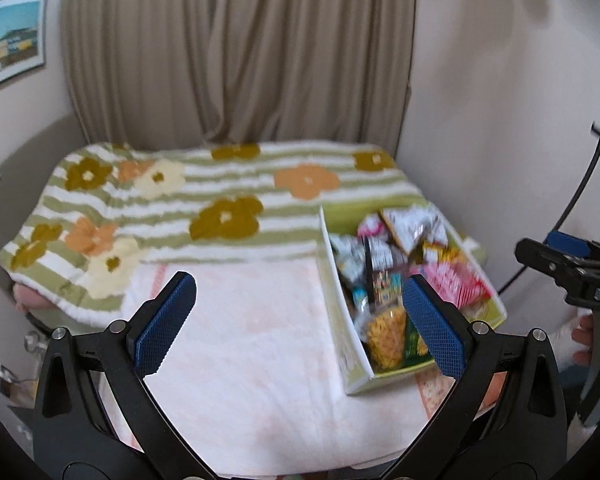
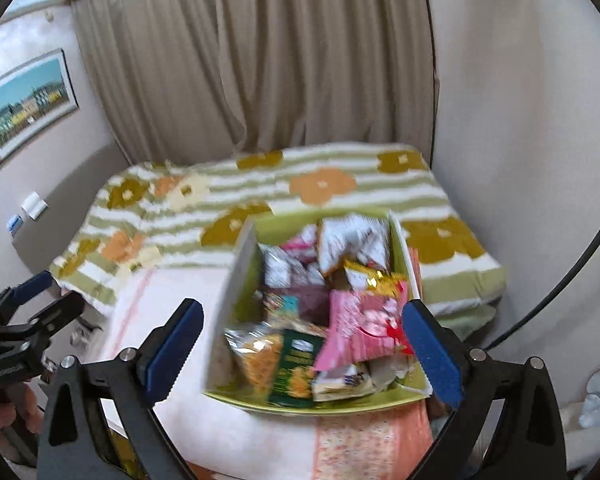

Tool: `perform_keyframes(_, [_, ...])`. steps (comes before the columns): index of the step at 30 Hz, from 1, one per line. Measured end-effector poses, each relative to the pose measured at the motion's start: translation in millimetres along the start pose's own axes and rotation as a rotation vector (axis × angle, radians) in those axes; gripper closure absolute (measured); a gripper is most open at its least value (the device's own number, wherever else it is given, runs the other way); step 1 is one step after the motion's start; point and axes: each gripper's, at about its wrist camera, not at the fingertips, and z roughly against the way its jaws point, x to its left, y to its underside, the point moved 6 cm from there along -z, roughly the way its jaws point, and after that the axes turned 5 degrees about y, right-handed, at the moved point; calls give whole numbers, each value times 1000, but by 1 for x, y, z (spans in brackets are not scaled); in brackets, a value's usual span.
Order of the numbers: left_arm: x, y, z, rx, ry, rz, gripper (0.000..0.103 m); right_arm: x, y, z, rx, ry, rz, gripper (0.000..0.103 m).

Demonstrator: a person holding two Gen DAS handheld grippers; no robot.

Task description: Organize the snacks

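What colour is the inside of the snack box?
Lime green inside the box, white outside; clearest in the right wrist view.

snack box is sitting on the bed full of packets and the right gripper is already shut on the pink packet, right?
Not quite. The snack box sits on the bed, full of packets, but the right gripper is open and empty, above the pink packet. The right wrist view shows it.
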Motion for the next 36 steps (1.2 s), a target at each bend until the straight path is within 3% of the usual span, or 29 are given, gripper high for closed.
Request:
perform_keyframes(4, [10,-9,37,-84,-14,-7,0,26,-7,41,-118,42,20,4])
perform_keyframes(10, [28,-7,72,-143,-47,-15,0,53,3,68,-194,56,21,4])
perform_keyframes(22, [36,4,90,-158,-46,-8,0,64,12,70,-200,100,25,4])
perform_keyframes(36, [37,3,84,-152,-53,-11,0,67,12,68,-191,114,27,4])
